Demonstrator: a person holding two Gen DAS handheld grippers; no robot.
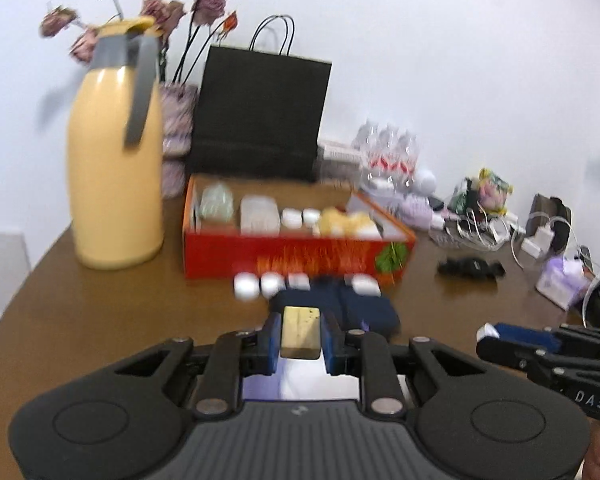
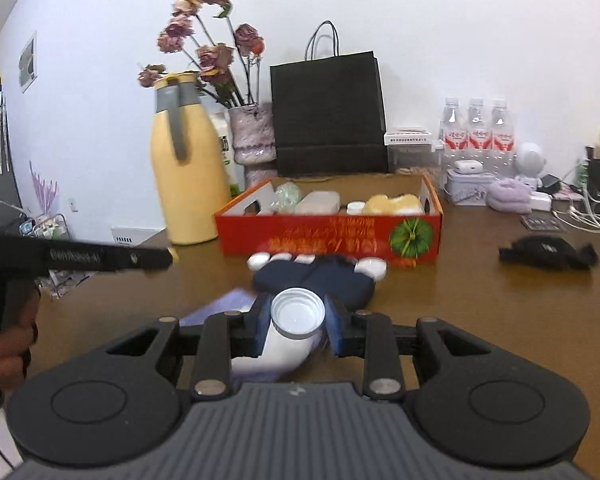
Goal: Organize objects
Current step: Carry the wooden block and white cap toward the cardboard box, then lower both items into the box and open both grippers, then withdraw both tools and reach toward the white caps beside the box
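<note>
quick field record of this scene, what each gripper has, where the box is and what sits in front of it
left gripper: shut on a tan block
right gripper: shut on a white bottle, cap toward the camera
red box: open, on the brown table, holds several items
in front of box: small white containers and a dark blue pouch
behind box: yellow jug, black paper bag

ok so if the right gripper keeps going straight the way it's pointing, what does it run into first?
Most likely the dark blue pouch on the table, right ahead of the right gripper and the white bottle it holds. The red box sits just behind. Depth is hard to judge here.
</note>
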